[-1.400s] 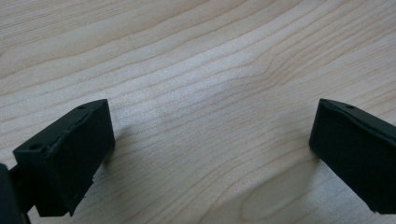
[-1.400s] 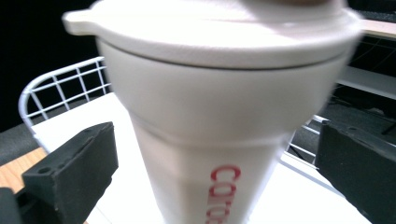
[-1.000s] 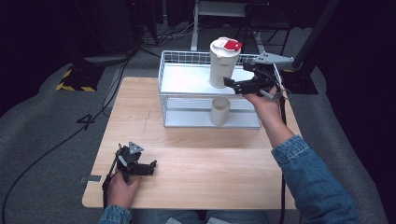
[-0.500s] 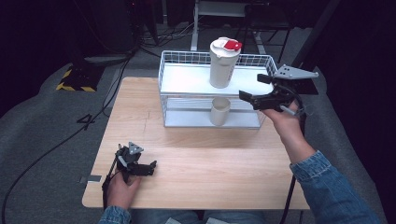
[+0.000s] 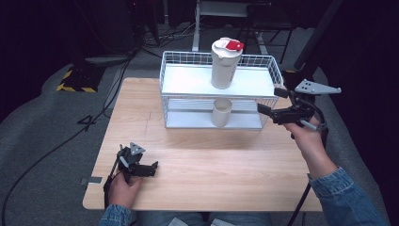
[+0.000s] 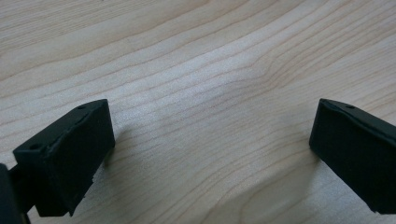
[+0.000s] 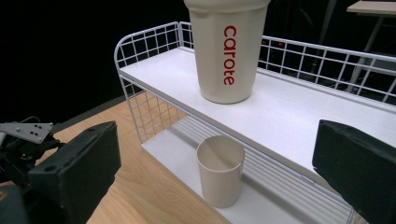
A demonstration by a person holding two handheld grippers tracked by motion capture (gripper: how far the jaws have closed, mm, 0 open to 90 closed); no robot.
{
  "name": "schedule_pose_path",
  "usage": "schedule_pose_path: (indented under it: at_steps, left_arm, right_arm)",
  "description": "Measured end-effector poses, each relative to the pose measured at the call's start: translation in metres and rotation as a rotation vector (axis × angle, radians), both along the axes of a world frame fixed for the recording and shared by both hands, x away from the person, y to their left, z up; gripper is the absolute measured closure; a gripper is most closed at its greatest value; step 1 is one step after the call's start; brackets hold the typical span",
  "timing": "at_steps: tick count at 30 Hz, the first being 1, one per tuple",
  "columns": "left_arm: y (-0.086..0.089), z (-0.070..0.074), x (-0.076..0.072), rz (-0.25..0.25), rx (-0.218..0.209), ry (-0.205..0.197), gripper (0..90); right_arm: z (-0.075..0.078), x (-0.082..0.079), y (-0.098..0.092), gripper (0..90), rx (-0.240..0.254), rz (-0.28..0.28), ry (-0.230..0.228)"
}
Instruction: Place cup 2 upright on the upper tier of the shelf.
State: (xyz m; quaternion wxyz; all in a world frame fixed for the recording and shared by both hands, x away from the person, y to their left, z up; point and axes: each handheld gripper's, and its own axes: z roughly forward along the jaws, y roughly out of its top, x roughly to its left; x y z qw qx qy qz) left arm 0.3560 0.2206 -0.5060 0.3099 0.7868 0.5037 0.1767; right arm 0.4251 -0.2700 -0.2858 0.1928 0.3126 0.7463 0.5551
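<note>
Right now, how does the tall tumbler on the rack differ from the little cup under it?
The tumbler stands on the rack's top shelf; the cup stands on the bottom shelf. The tumbler is taller, wears a lid with a red tab and red "carote" lettering; the cup is plain and open-topped. Both are cream-coloured and upright.

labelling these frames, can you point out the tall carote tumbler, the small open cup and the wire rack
tall carote tumbler (image 7: 227, 60), right gripper view, on its cream side by the red lettering
small open cup (image 7: 220, 177), right gripper view, on its outer wall
wire rack (image 5: 188, 60), high view, on its back rim wire
</note>
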Motion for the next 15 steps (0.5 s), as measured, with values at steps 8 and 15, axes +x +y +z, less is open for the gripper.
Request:
schedule_pose_path:
  at_steps: [8, 15]
  left_arm:
    - [0.000, 0.000, 0.002, -0.003, 0.002, 0.001, 0.5]
    - [0.000, 0.000, 0.002, -0.003, 0.005, -0.001, 0.5]
  right_arm:
    - [-0.013, -0.018, -0.018, 1.0, -0.004, -0.018, -0.025]
    - [-0.028, -0.028, -0.024, 1.0, -0.069, -0.040, 0.005]
